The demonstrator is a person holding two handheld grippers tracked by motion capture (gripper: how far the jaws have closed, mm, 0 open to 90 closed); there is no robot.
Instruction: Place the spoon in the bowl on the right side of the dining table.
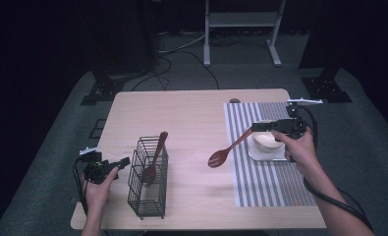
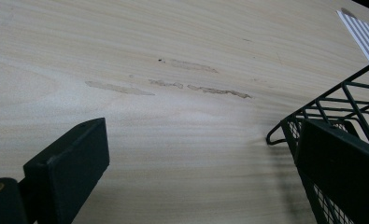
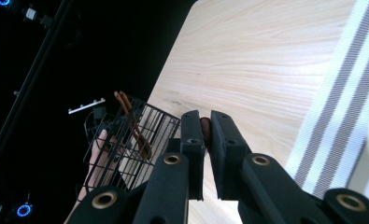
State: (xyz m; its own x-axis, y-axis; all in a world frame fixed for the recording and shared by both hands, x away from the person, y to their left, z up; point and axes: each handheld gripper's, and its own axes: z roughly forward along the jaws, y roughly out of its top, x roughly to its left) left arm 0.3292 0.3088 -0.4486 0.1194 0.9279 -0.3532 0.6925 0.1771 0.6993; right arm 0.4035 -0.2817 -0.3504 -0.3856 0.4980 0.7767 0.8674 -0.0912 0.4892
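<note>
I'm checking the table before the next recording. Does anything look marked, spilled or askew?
Yes: the pale wooden table bears several long, dull smears on its bare top, beyond the black wire basket, like dried residue or scuffs. Nothing looks spilled, and the grey striped placemat lies square to the table's edge.

So the table (image 1: 196,105) has a mat (image 1: 275,187) on its right part and a wire basket (image 1: 147,189) near the front left. A spoon (image 1: 153,160) stands tilted inside the basket. A bowl (image 1: 266,141) sits on a tray (image 1: 253,156) on the mat, toward the back. The right gripper (image 1: 258,127) is over the bowl, holding a slotted spoon (image 1: 226,151) whose head hangs left of the mat, between bowl and basket. The left gripper (image 1: 124,162) sits just left of the basket.
</note>
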